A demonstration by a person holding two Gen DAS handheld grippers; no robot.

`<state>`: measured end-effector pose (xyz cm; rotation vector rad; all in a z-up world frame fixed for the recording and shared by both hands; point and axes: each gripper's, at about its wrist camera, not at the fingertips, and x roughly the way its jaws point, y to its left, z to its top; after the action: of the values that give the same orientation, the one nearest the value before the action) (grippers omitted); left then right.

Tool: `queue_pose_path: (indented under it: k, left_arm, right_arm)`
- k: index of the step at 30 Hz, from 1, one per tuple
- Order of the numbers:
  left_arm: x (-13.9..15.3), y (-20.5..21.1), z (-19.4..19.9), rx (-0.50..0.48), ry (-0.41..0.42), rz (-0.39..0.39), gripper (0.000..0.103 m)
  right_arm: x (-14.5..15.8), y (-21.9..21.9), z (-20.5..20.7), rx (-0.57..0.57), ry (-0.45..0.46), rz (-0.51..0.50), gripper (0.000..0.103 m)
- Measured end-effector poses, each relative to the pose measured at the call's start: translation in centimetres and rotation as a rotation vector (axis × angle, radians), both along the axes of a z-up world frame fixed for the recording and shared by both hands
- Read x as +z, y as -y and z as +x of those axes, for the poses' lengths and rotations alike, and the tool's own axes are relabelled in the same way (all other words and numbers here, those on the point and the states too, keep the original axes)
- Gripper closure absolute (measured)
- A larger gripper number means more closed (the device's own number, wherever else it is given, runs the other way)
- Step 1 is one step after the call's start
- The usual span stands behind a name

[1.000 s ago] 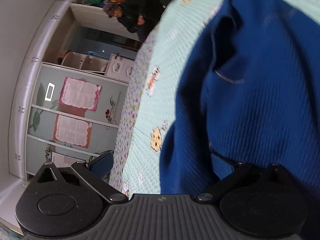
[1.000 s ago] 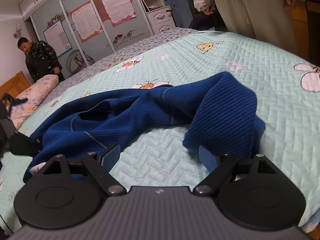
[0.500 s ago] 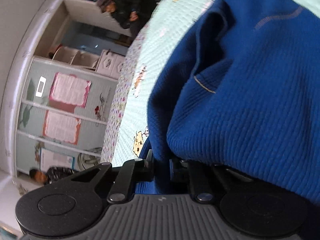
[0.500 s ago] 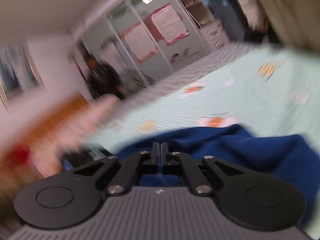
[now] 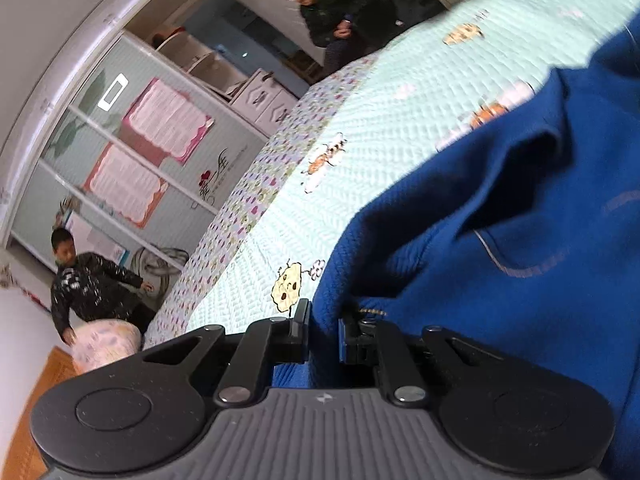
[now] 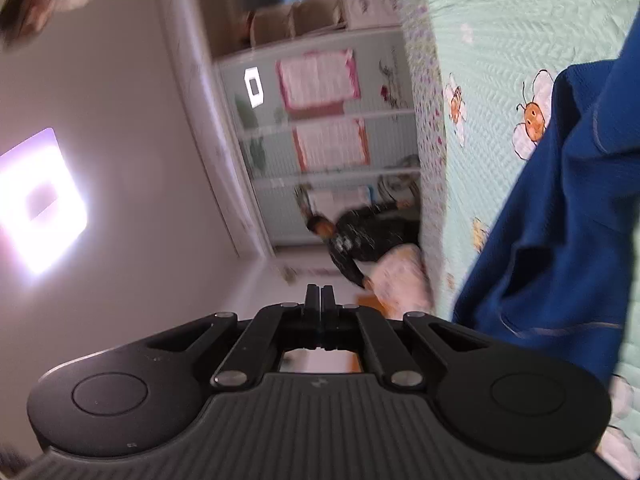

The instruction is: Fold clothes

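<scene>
One blue sweater [image 5: 500,240] on one quilted bed [image 5: 360,128], two grippers at work
The left gripper [image 5: 323,330] is clamped on a sweater edge at 6 o'clock; the right gripper [image 6: 320,300] has its jaws pressed together on nothing, the sweater hanging at its 3 o'clock. Two people stand beyond the bed, at 9 and 12 o'clock in the left view

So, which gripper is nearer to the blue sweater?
Left. The left gripper is shut on a fold of the blue sweater. The right gripper is shut on nothing, beside the sweater and pointing toward the room.
</scene>
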<state>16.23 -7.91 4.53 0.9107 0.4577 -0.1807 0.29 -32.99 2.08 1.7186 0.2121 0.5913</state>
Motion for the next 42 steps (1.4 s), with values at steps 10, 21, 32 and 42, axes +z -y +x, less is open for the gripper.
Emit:
queue_pose_path:
  k: [10, 21, 32, 42]
  left_arm:
    - [0.5, -0.5, -0.3, 0.009, -0.039, -0.033, 0.089]
    - [0.2, -0.5, -0.3, 0.007, -0.053, -0.048, 0.09]
    - [4.8, 0.4, 2.2, 0.002, 0.044, -0.124, 0.091]
    - [7.9, -0.2, 8.6, -0.007, -0.24, -0.235, 0.089]
  right_arm:
    - [2.1, -3.5, 4.0, 0.197, -0.003, -0.294, 0.102]
    - [2.7, -4.2, 4.6, 0.276, 0.022, -0.37, 0.102]
    - [-5.0, -2.6, 0.5, 0.201, -0.184, -0.201, 0.102]
    - [-6.7, -2.2, 0.1, 0.173, -0.177, -0.209, 0.102]
